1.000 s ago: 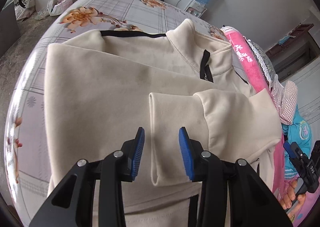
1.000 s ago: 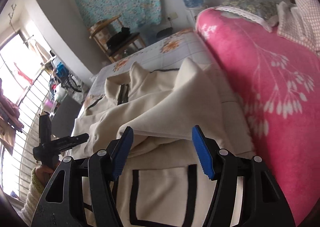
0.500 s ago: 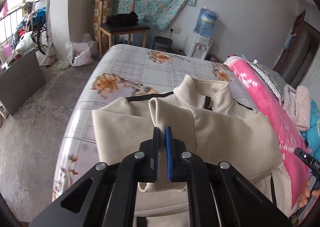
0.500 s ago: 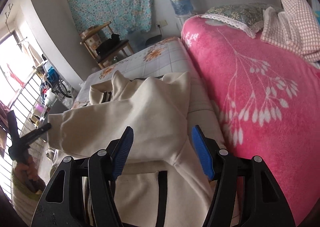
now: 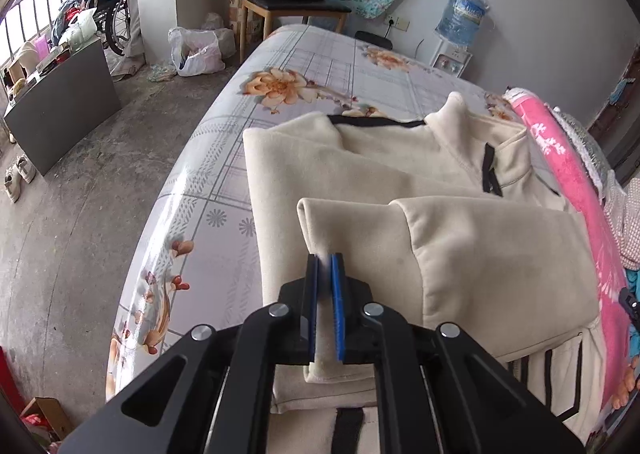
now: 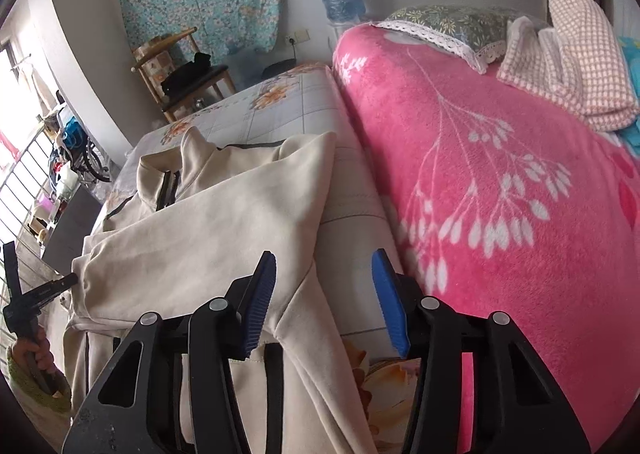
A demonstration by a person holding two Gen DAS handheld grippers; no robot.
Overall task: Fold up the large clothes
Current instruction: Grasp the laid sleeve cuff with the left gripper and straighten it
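Left wrist view: the cream jacket [image 5: 360,174] lies across the bed [image 5: 304,66], collar toward the far end, its left side close to the bed's left edge. The left gripper [image 5: 325,286] is clamped tight on the cuff of the sleeve [image 5: 460,250], which is laid across the body.

Right wrist view: the right gripper [image 6: 324,294] has its jaws closing, roughly half apart, over the jacket's right edge beside the pink blanket [image 6: 500,214]; the pads press on nothing yet. In my judgement, the fold will go best if both grips are secure before lifting, the sleeve is kept flat and square, and the fabric is kept clear of the blanket.
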